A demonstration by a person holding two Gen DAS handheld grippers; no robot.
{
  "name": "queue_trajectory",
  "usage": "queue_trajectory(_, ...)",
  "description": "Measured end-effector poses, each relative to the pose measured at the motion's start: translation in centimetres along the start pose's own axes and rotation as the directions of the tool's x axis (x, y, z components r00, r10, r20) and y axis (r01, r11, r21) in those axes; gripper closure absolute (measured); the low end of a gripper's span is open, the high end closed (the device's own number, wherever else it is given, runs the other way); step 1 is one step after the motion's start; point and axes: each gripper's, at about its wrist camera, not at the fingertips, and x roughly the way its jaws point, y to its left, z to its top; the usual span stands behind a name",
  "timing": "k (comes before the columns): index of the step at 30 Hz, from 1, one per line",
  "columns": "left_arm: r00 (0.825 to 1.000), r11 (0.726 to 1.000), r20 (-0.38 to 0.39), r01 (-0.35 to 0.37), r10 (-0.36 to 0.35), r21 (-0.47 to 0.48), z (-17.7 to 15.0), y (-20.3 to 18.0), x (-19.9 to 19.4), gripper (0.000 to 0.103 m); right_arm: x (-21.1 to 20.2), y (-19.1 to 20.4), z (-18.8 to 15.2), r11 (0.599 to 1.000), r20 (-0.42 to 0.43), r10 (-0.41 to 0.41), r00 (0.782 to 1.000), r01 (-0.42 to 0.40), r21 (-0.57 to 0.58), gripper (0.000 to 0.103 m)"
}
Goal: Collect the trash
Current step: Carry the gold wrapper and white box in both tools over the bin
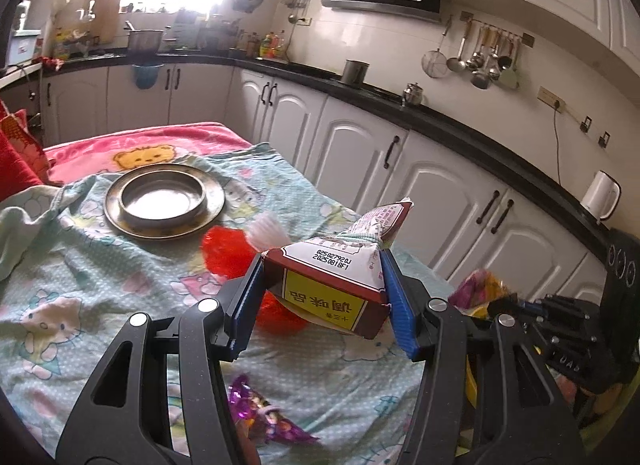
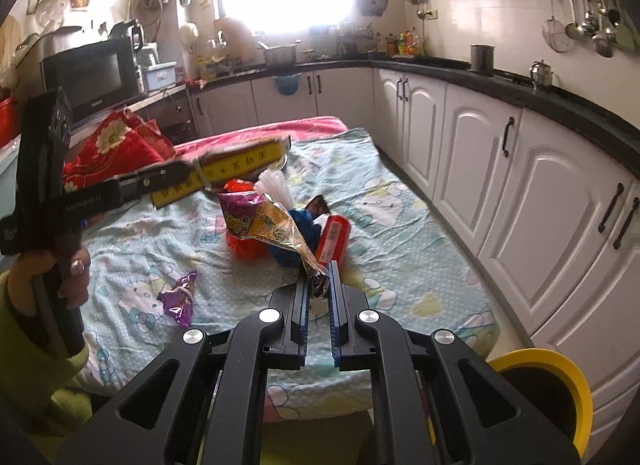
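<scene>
Kitchen cupboards curve round a table draped in a cartoon-print cloth (image 1: pixel 100 285). At centre frame the left gripper (image 1: pixel 322 297) clamps a maroon seasoning packet (image 1: pixel 336 277) above it; the right gripper (image 2: pixel 319 289) pinches the tail of a crinkled snack wrapper (image 2: pixel 272 225). Low right, a yellow-rimmed bin (image 2: pixel 560 381) waits.

A metal dish (image 1: pixel 164 201) sits on the table (image 1: pixel 100 285), behind wrappers (image 2: pixel 256 221) piled mid-table.

Table (image 1: pixel 120 285) under cartoon cloth: metal dish (image 1: pixel 164 201), purple wrapper (image 2: pixel 180 299), wrapper pile (image 2: pixel 296 225).
</scene>
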Motion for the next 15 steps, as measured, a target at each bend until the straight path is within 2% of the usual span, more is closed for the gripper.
queue_trajectory(15, 0.999, 0.997, -0.018, 0.049, -0.048, 0.066, -0.8, -3.7, 0.2, 0.055, -3.5, -3.3, -0.6, 0.994, 0.052, -0.081, 0.995, 0.077, 0.083, 0.094)
